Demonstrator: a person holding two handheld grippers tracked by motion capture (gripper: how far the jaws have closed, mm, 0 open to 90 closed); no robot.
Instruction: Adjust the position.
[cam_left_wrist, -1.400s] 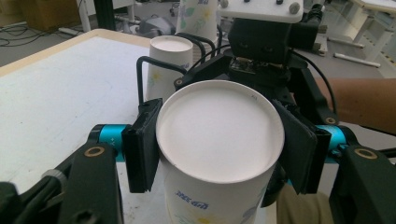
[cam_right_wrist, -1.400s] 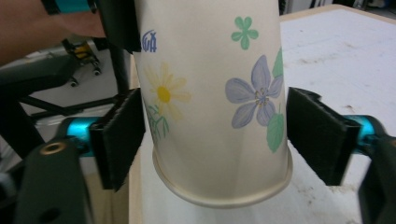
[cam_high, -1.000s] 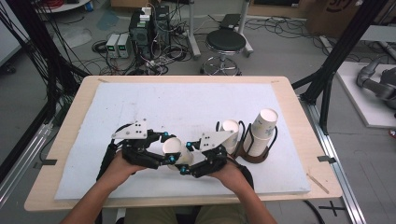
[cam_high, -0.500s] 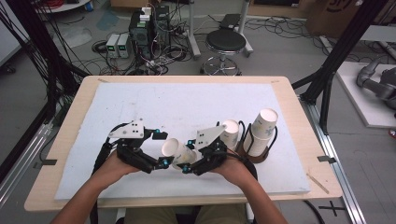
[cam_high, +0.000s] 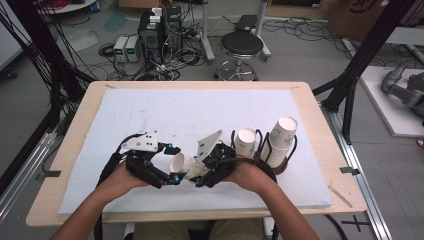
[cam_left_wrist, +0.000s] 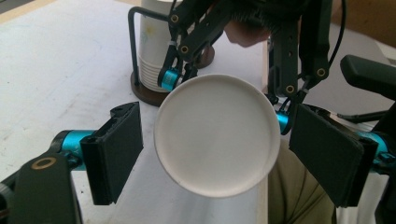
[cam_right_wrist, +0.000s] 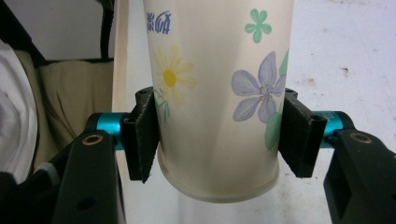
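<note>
One paper cup (cam_right_wrist: 217, 93), white with printed flowers: yellow daisy, lilac bloom, green leaves, blue lettering near the top edge of the right gripper view. Rolled rim facing that camera, body pinched at both sides between the black pads of the right gripper (cam_right_wrist: 217, 140), fingers (cam_right_wrist: 142, 140) pressed firmly onto the wall. Seen end-on in the left gripper view as a plain white disc (cam_left_wrist: 217, 140), flat bottom toward that lens. Held lying on its side above the near edge of the surface (cam_high: 165, 107), between the two hands, in the high view (cam_high: 181, 165).

Left gripper (cam_left_wrist: 217, 154) spread wide, fingers (cam_left_wrist: 114, 149) standing clear on either side of the cup bottom, gaps visible on both sides, nothing gripped; jaws just been opening, then drawing in a little, cup bottom between them but untouched. Left gripper in the high view (cam_high: 170, 165) just left of the cup, right gripper (cam_high: 200, 172) just right of it.

Farther right on the surface, two wire cup holders on round dark bases. Nearer holder (cam_high: 235, 137) carrying a white cup (cam_high: 246, 141), open mouth up. Far holder (cam_high: 291, 150) carrying a tilted stack of cups (cam_high: 281, 140), same flower print, rims layered at the bottom in the left gripper view (cam_left_wrist: 152, 65).

White foam sheet covering most of the wooden surface, with faint marks.
</note>
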